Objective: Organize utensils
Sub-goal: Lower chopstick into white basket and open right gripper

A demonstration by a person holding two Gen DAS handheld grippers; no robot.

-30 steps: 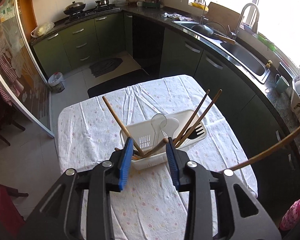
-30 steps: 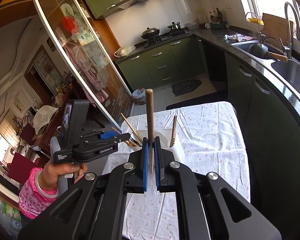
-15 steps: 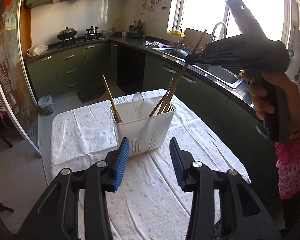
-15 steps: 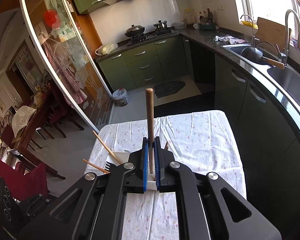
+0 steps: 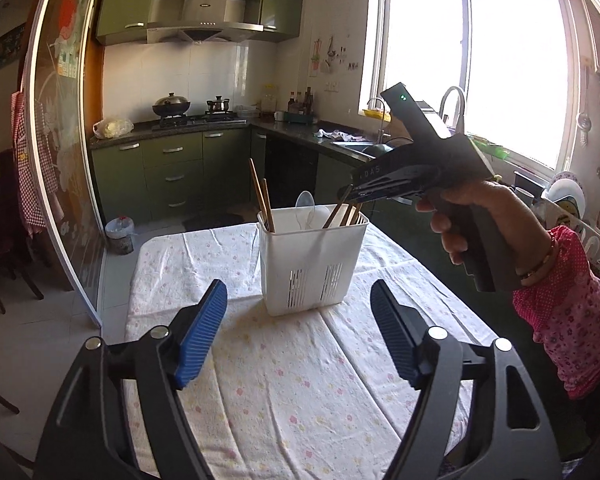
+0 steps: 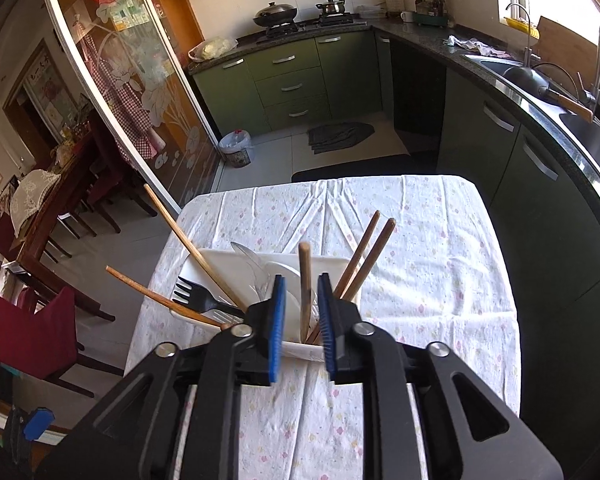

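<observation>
A white slotted utensil basket [image 5: 312, 268] stands on the flowered tablecloth [image 5: 284, 380], holding wooden chopsticks [image 5: 260, 200], white spoons [image 5: 304, 206] and a black fork [image 6: 196, 298]. My left gripper [image 5: 298, 300] sits back from the basket, its jaws opening wide with nothing between them. My right gripper [image 6: 302, 304] hangs over the basket's near rim [image 6: 300, 347], held by a hand [image 5: 472, 216]. Its jaws are opening. A wooden chopstick [image 6: 305, 280] stands in the basket between the blue pads [image 6: 278, 312], with a gap on each side. Two more chopsticks [image 6: 364, 252] lean right.
Dark green kitchen cabinets [image 6: 292, 80] and a counter with a sink [image 6: 580, 120] run along the right and far side. A glass sliding door [image 6: 132, 80] and dining chairs [image 6: 28, 328] are on the left. A pink floral sleeve [image 5: 572, 304] is at the right of the table.
My right gripper came down over the basket with the wooden chopstick and its jaws parted from it. My left gripper drew back from the basket, tilted up and widened.
</observation>
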